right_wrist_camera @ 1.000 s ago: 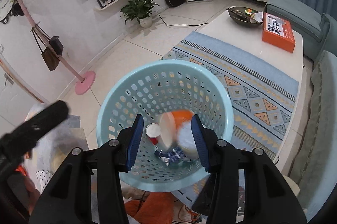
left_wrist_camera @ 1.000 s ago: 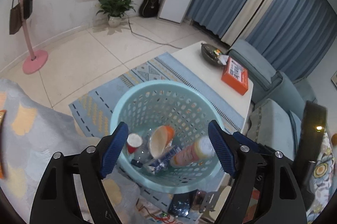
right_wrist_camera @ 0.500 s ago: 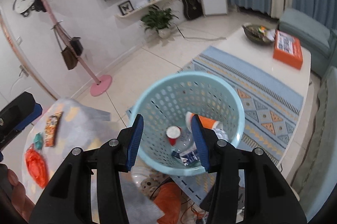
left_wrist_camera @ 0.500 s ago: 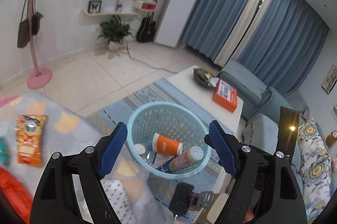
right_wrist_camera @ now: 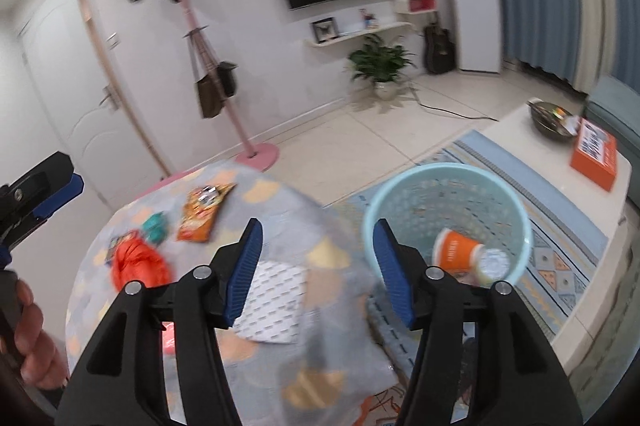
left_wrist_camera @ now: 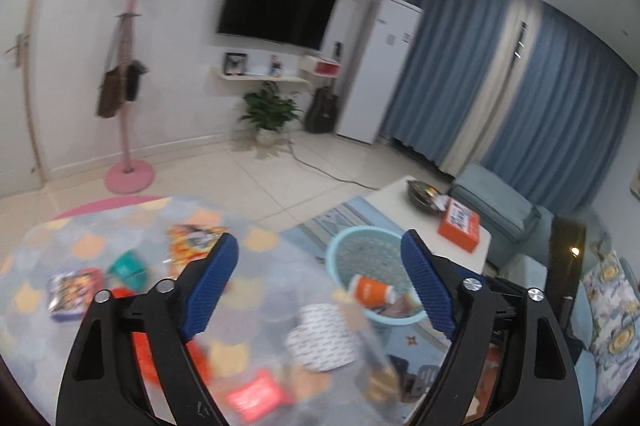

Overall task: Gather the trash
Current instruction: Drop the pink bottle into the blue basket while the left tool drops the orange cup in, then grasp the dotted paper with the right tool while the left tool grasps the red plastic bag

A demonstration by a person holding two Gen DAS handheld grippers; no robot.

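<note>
Right tool (right_wrist_camera: 318, 260) agape, empty, above patterned tablecloth (right_wrist_camera: 280, 209).

No legible text in either view; orange box (right_wrist_camera: 594, 154) on white table (right_wrist_camera: 520, 129) carries white label with dark print, too blurred to read; orange cup (right_wrist_camera: 456, 250) in basket (right_wrist_camera: 384, 201) shows faint white marking, unreadable; snack packets blurred.
</note>
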